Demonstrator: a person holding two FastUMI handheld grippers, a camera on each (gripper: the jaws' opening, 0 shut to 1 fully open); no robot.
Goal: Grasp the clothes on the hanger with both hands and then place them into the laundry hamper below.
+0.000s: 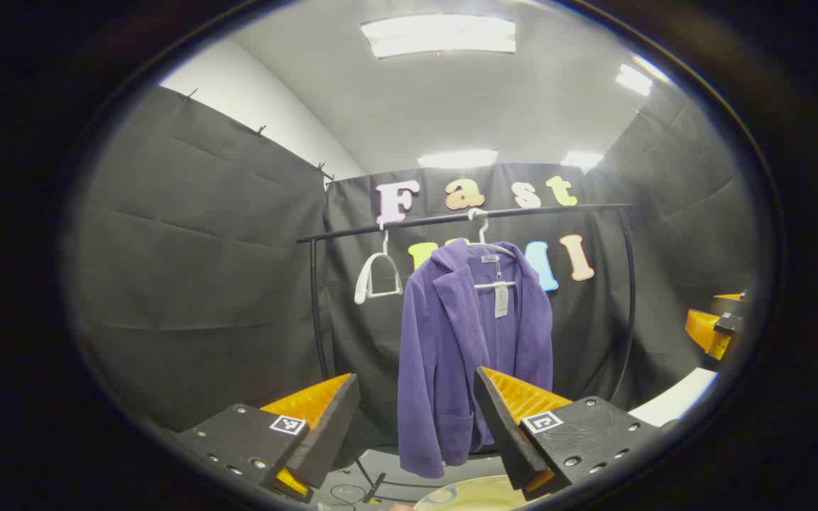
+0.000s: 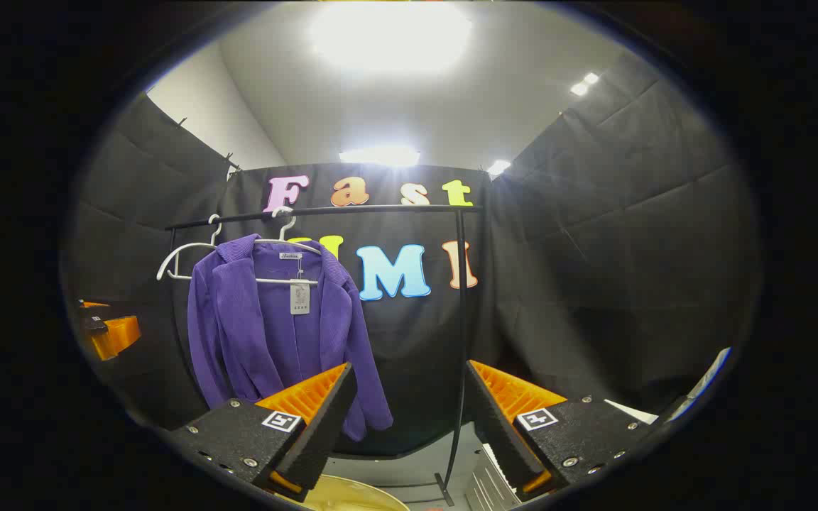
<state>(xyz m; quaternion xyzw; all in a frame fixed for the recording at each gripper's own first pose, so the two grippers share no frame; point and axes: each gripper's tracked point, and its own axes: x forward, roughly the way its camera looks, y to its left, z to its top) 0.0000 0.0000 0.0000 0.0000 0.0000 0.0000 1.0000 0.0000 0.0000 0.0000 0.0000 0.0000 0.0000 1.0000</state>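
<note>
Clothes rail (image 1: pixel 466 216): dark metal frame, one horizontal bar on two uprights, standing in front of the black cloth wall; also seen in the right gripper view (image 2: pixel 324 210).

Jacket (image 1: pixel 469 355): purple, ribbed fabric, long sleeves, open at the front, hanging full length from a hanger on the rail bar. It sits toward the middle of the bar in the left gripper view and toward the left end in the right gripper view (image 2: pixel 274 333). Both grippers are well apart from it.

Hamper (image 1: pixel 469 495): a pale yellowish round rim at the bottom edge, below the jacket; a similar rim shows low in the right gripper view (image 2: pixel 352 497). Contents cannot be told.

Left gripper (image 1: pixel 416 422): jaws spread wide, nothing between them, pointing toward the jacket. Its side shows at the left edge of the right gripper view (image 2: pixel 107 330).

Right gripper (image 2: pixel 409 419): jaws spread wide, nothing between them, pointing at the rail to the right of the jacket. Part of it shows at the right edge of the left gripper view (image 1: pixel 714 330).

White hanger (image 1: pixel 491 248): carries the jacket, hook over the bar.

Spare hanger (image 1: pixel 378 273): white, bare, hooked on the bar to the left of the jacket.

Paper tag (image 1: pixel 500 301): hangs at the jacket's collar opening.
</note>
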